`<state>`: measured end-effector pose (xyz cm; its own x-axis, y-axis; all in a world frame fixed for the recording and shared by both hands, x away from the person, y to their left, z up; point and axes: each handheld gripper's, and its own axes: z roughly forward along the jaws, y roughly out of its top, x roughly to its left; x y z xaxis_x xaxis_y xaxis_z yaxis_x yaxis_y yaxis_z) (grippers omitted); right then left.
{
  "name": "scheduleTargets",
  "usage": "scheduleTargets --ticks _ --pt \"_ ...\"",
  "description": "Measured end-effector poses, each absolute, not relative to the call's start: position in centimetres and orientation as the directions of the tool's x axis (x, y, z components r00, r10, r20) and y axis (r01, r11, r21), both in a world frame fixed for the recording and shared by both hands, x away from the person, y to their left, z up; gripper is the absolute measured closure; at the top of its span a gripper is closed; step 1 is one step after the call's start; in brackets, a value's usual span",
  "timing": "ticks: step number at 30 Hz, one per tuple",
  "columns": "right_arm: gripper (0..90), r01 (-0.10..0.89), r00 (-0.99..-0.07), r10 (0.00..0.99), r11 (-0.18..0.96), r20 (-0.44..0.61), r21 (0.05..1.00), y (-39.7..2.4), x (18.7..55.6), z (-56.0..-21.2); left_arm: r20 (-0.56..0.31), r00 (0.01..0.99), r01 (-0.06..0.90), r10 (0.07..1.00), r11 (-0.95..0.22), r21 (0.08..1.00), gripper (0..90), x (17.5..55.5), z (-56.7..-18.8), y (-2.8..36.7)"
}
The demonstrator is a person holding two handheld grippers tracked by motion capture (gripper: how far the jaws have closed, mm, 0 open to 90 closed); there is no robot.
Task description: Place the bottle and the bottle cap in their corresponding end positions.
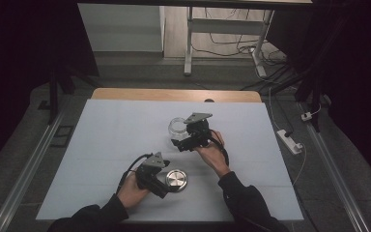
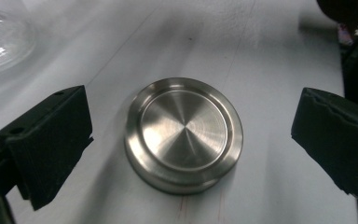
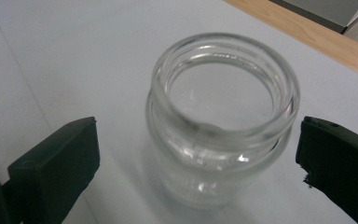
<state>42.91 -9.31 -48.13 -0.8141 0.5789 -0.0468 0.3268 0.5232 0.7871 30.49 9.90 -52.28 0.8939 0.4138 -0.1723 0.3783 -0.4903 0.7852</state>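
Note:
A round brushed-steel lid [image 1: 176, 180] [image 2: 184, 133] lies flat on the white table sheet [image 1: 111, 130], near the front. My left gripper [image 1: 168, 186] [image 2: 193, 125] straddles it with both jaws wide apart and clear of its rim, so it is open. Farther back, a clear glass jar [image 1: 177, 127] [image 3: 223, 116] stands upright, uncapped and empty. My right gripper [image 1: 182, 139] [image 3: 198, 149] is open around the jar, with a gap between each black pad and the glass. A corner of the jar [image 2: 0, 42] also shows in the left gripper view's upper left.
A wooden table edge [image 1: 174, 94] runs along the back of the sheet. Beyond it stands a white metal frame [image 1: 189, 43] with cables on the floor. A white power strip [image 1: 290, 141] lies off the table's right side. Dark surroundings flank both sides.

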Motion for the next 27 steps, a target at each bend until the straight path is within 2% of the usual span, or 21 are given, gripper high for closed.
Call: scheduleTargets --ticks 7,15,27 --pt "0.0 0.34 -0.82 0.572 0.522 -0.025 0.782 -10.4 42.1 -48.1 -0.256 0.875 0.426 0.41 -0.404 0.81 0.0 30.8 -51.6 12.1" --pt "0.0 0.354 -0.823 0.569 0.518 -0.004 0.779 -10.9 41.4 -47.6 -0.243 0.873 0.421 0.424 -0.4 0.814 0.0 30.5 -51.0 12.9" --pt "0.0 0.306 -0.843 0.537 0.53 -0.034 0.791 -10.8 39.8 -46.5 -0.224 0.864 0.422 0.452 -0.404 0.812 0.0 29.7 -50.0 14.9"
